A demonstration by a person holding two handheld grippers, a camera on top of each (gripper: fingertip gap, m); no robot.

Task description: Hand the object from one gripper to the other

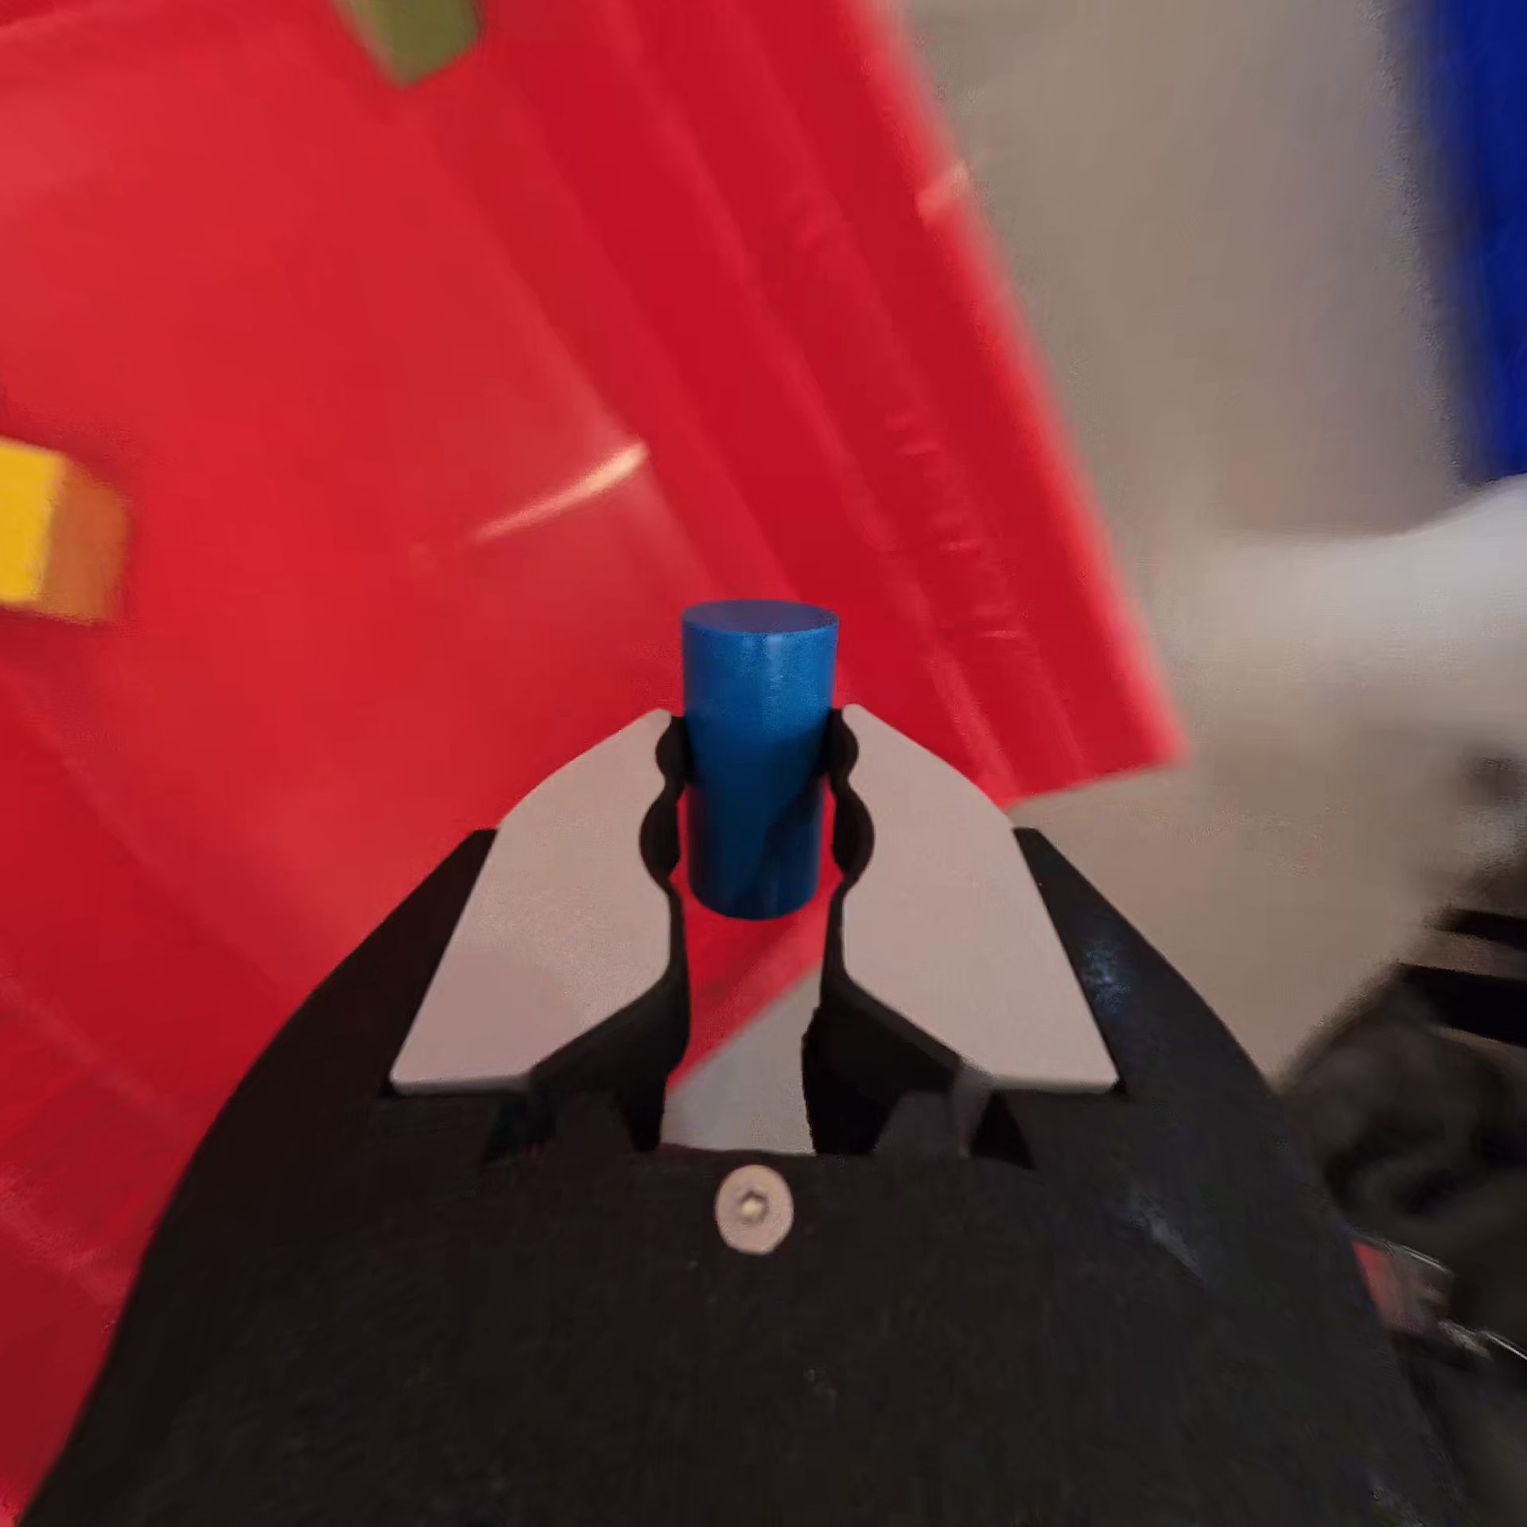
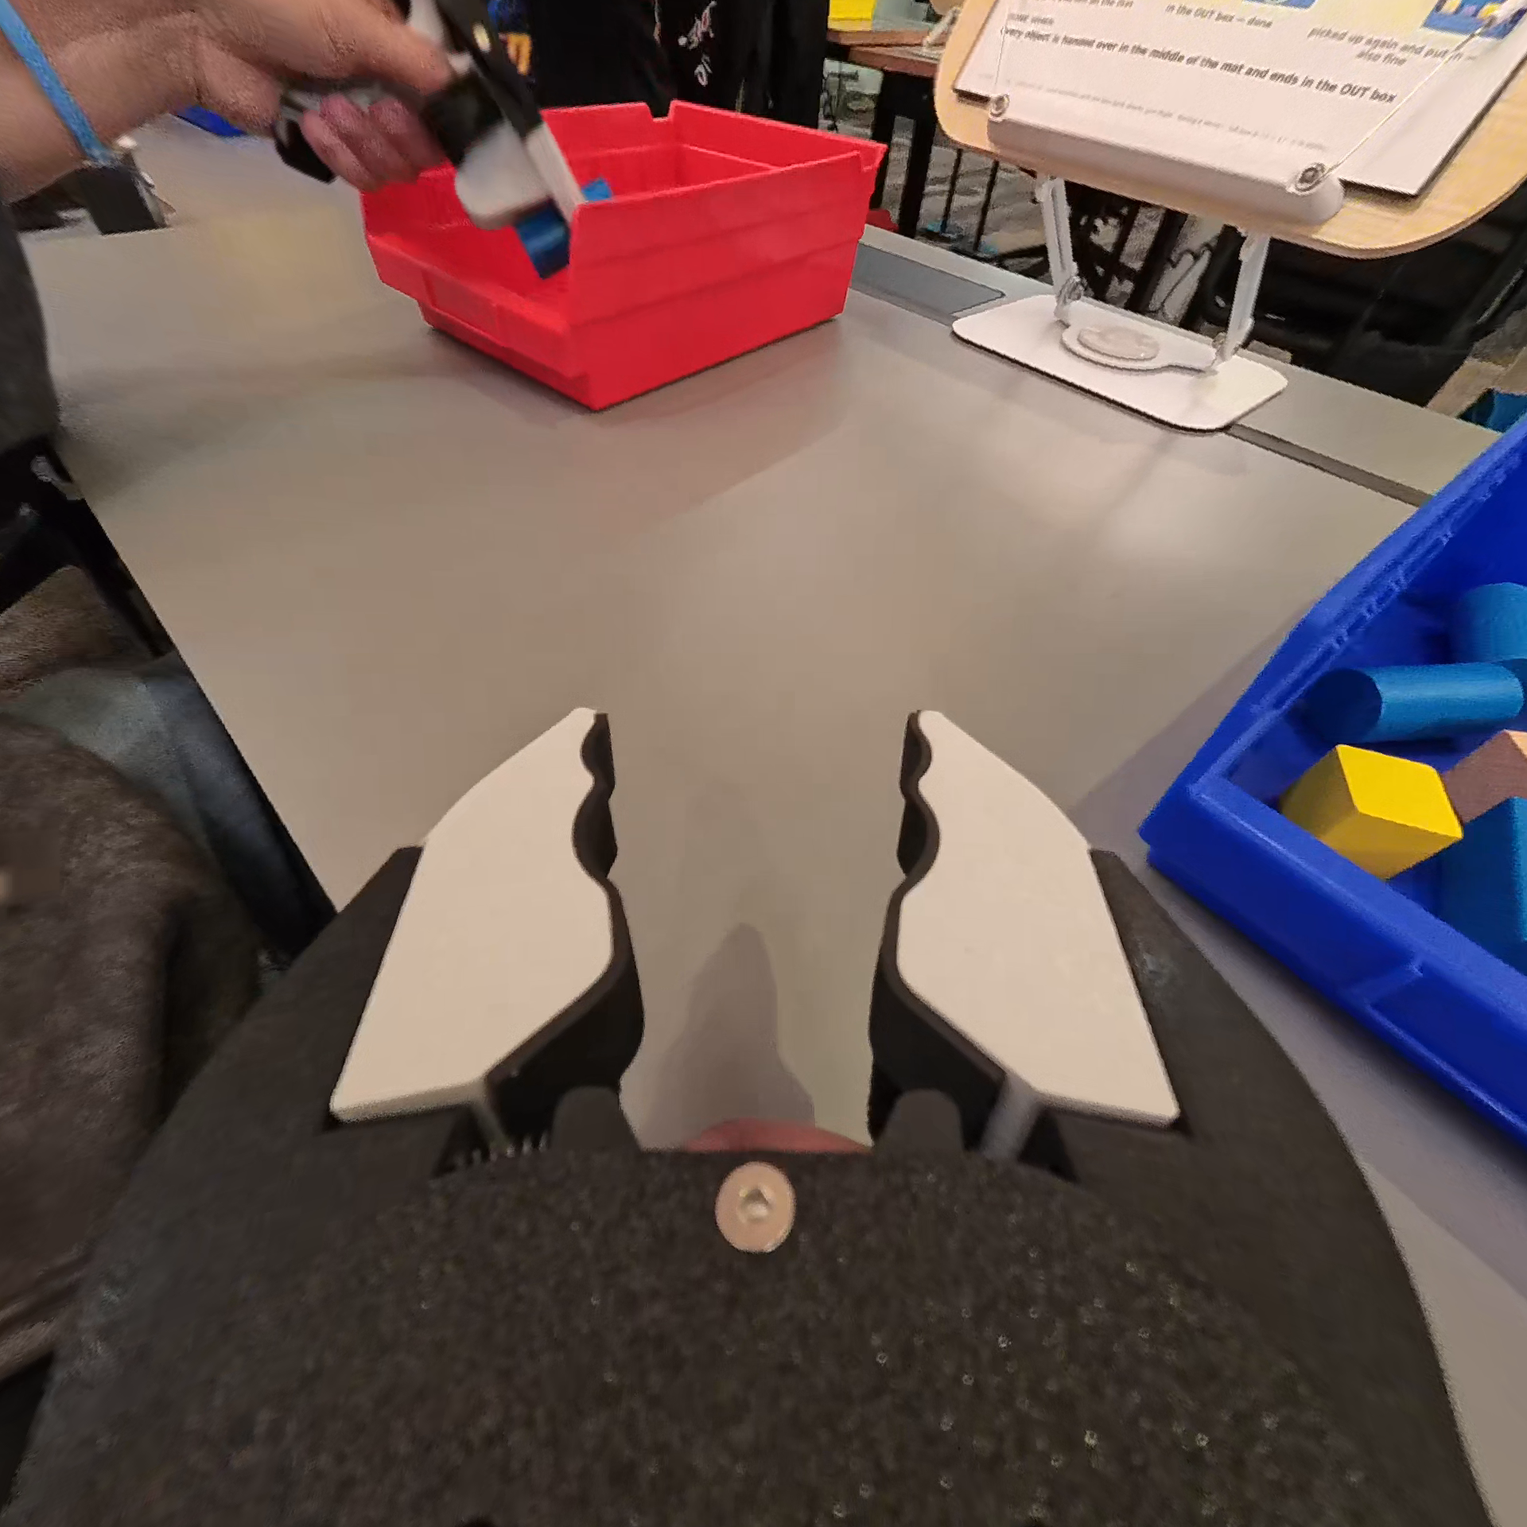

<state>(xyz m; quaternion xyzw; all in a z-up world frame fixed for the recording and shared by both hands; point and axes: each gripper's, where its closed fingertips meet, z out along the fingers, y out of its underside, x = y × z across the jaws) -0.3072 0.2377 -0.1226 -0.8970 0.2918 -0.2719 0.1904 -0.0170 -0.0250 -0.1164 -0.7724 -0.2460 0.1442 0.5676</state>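
- Blue cylinder (image 1: 756, 764): clamped upright between the black pads of my left gripper (image 1: 756, 744), its flat top standing clear above the fingertips.
- Red bin (image 1: 413, 413): fills the left wrist view behind the cylinder; a yellow block (image 1: 49, 529) lies inside at 9 o'clock, an olive block (image 1: 413, 33) at 11 o'clock.
- From my right wrist view, the left gripper sits at 11 o'clock, holding the cylinder over the red bin's near wall; a hand (image 2: 248, 74) grips it.
- Right gripper (image 2: 756, 793): fingers spread wide apart, nothing between them, above the grey table (image 2: 661, 537).
- Blue bin (image 2: 1322, 909): at 3 o'clock, containing blue cylinders and a yellow block.
- White document stand (image 2: 1140, 347): at 1 o'clock.
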